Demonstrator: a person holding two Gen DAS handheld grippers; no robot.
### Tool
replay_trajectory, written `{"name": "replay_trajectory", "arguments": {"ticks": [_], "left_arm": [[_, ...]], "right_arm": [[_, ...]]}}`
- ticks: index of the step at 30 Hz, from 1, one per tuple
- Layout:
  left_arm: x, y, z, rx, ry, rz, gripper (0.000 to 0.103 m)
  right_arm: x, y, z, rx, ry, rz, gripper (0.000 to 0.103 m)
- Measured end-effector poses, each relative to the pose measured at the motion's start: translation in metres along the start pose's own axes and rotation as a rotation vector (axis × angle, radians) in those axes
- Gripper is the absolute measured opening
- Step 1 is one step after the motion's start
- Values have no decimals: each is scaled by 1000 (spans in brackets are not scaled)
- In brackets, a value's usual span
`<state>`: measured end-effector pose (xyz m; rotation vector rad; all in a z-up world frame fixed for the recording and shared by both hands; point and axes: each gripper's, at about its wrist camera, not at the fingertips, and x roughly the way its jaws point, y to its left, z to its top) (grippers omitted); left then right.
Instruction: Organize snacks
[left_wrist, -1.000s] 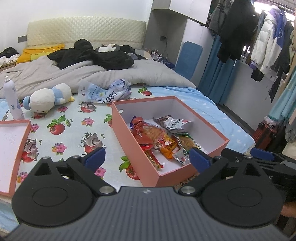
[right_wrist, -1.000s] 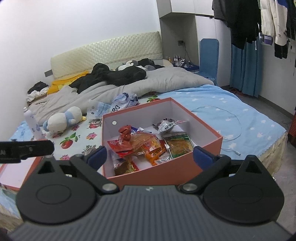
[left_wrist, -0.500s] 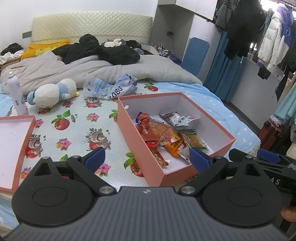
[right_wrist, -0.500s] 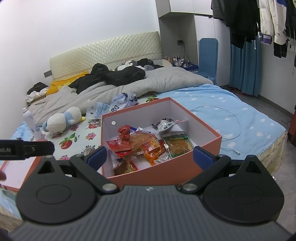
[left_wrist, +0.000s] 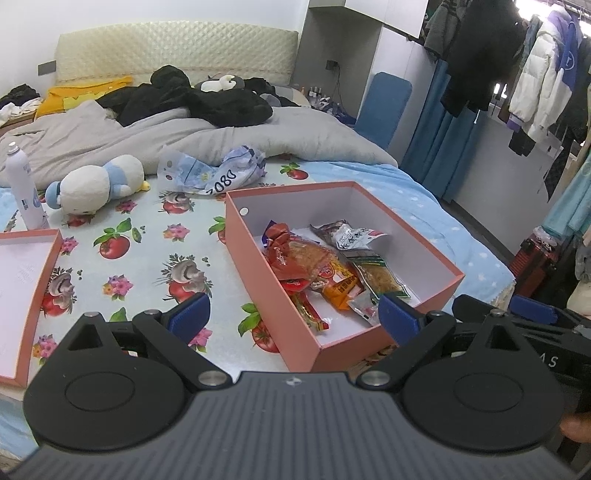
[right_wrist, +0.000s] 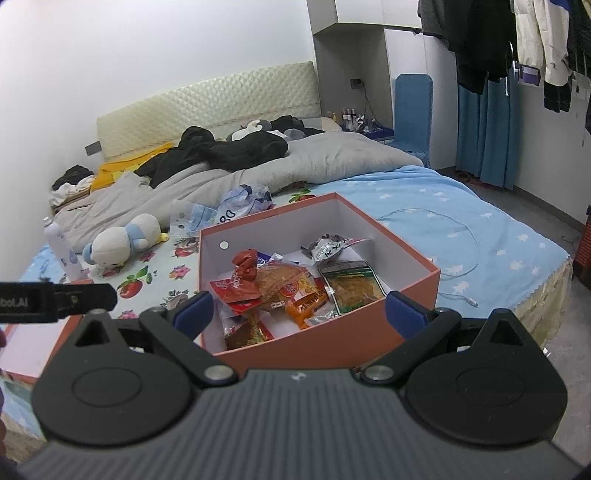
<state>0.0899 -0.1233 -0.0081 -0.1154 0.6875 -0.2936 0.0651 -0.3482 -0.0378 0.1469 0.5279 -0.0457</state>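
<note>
An open salmon-pink box (left_wrist: 243, 236) (right_wrist: 332, 334) sits on the bed and holds several snack packets: a red one (left_wrist: 282, 254) (right_wrist: 236, 290), an orange one (left_wrist: 341, 286) (right_wrist: 306, 304), a green-topped one (left_wrist: 376, 273) (right_wrist: 351, 286) and a grey one (left_wrist: 347, 236) (right_wrist: 328, 247). My left gripper (left_wrist: 293, 317) hovers open in front of the box's near left corner, holding nothing. My right gripper (right_wrist: 299, 312) stands open just before the box's near wall, also with nothing held. The box's pink lid (left_wrist: 22, 291) (right_wrist: 26, 343) lies upturned to the left.
A plush penguin (left_wrist: 96, 182) (right_wrist: 123, 238), a white spray bottle (left_wrist: 22, 184) (right_wrist: 61, 247) and a crumpled plastic bag (left_wrist: 214, 171) (right_wrist: 229, 205) lie on the fruit-print sheet (left_wrist: 147, 254). Grey duvet and dark clothes sit behind. A white cable (right_wrist: 458, 240) lies on the blue sheet.
The left wrist view has shifted so the box sits a little further right and higher. The right wrist view is almost unchanged. Both grippers stay open.
</note>
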Motion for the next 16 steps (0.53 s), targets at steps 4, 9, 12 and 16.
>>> {"name": "replay_trajectory", "arguments": {"ticks": [4, 9, 12, 16], "left_arm": [[-1, 4, 2, -7, -9, -7, 99], [-2, 3, 4, -3, -14, -8, 99], [-2, 3, 4, -2, -14, -6, 99], [-2, 4, 4, -1, -14, 0, 99]], "right_arm": [[1, 2, 0, -7, -2, 3, 101], [2, 3, 0, -11, 2, 11, 101], [3, 4, 0, -11, 7, 20, 101], [2, 3, 0, -7, -4, 26, 101]]}}
